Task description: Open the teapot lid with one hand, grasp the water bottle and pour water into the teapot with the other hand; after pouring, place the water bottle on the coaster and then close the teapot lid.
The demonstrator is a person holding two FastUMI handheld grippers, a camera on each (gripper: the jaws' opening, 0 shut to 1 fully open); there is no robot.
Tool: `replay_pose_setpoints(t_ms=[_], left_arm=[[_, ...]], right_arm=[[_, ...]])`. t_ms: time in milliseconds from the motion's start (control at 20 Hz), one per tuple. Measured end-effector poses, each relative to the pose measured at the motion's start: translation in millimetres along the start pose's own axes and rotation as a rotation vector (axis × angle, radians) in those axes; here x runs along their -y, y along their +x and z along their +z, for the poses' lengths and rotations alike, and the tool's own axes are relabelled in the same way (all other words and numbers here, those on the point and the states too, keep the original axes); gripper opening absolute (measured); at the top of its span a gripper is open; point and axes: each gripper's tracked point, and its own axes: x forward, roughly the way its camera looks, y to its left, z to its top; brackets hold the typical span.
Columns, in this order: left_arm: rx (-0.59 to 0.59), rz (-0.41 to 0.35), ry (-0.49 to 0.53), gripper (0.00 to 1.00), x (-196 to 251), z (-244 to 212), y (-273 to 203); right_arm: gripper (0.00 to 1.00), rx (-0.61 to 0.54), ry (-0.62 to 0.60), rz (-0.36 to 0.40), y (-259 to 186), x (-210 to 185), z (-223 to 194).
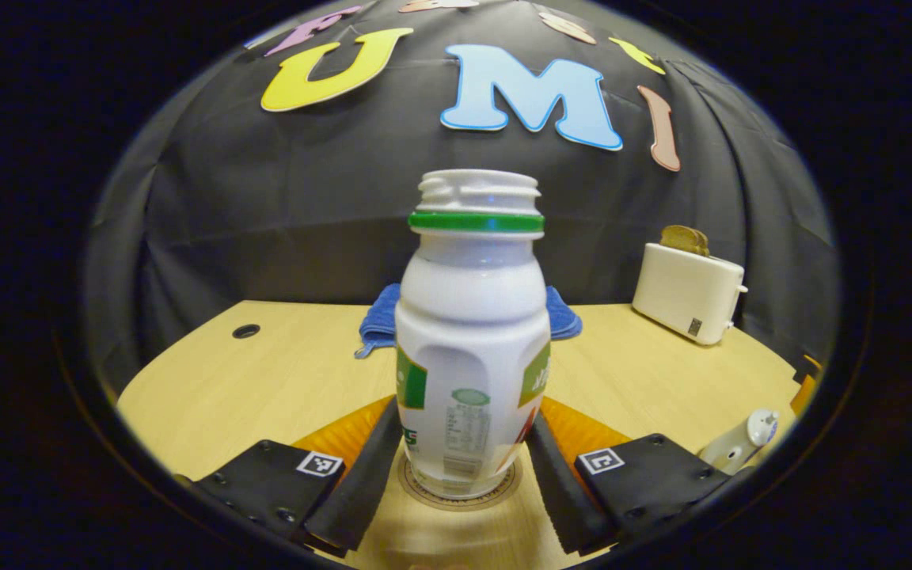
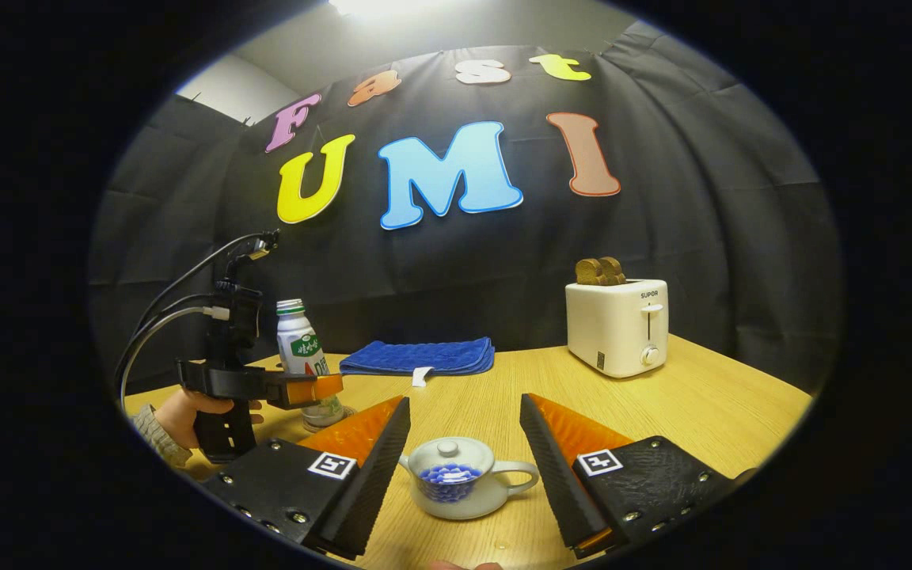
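The left tongs sit low over the wooden surface with their two fingers on either side of the base of the water bottle; the fingers look to be right against its sides, though I cannot tell whether they press it or merely flank it. The bottle stands upright, capless, with a green ring under its threaded neck, and its foot rests on a round coaster that peeks out from beneath it. Seen from the right gripper view, those same left tongs are held by a hand in a knitted sleeve, with cables looping up from the rig, and the water bottle stands just beyond them. The right tongs are spread wide apart and grasp nothing; between their fingers, a little farther out, sits the small white teapot on the surface with its lid in place, knob up, and a blue pattern on its belly. Behind, a folded blue cloth lies near the back wall, and off to the right stands a white toaster with two slices of bread sticking out of its top.
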Motion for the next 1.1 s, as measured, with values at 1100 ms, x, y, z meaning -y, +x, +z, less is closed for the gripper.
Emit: replay_pose_setpoints(t_ms=[1100], left_arm=[[0.188,0.078,0.029,0.97,48,-15,-164]], right_arm=[[0.86,0.057,0.051,-0.066,-34,-15,3]])
